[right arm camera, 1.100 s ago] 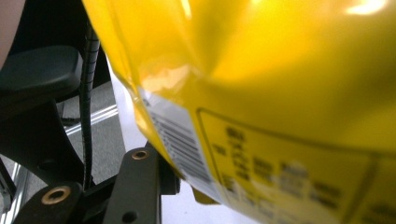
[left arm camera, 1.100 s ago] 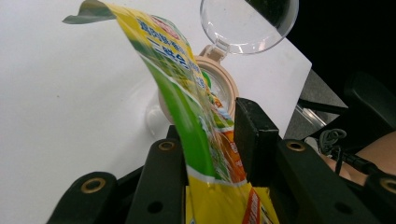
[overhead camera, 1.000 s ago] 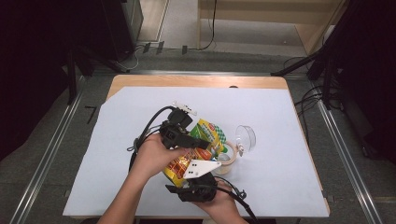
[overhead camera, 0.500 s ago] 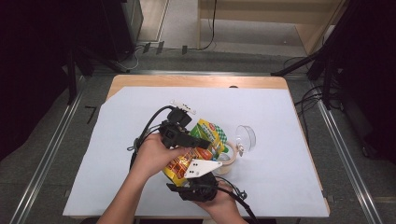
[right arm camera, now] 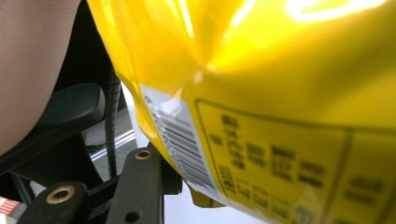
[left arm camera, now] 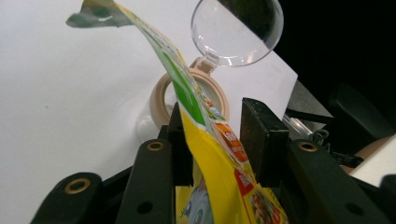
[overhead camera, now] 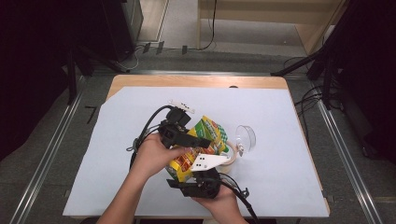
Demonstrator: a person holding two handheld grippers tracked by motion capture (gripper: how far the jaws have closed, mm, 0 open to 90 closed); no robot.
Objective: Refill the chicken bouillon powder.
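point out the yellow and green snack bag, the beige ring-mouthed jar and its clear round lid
yellow and green snack bag (left arm camera: 219, 177), left gripper view, on its yellow face between the jaws
beige ring-mouthed jar (left arm camera: 161, 93), left gripper view, on its rim's left side
clear round lid (left arm camera: 233, 32), left gripper view, on its middle

One yellow snack bag (overhead camera: 201, 144), one open-lidded clear jar (overhead camera: 236, 148), two hand-held grippers (overhead camera: 198, 140) (overhead camera: 201, 171)
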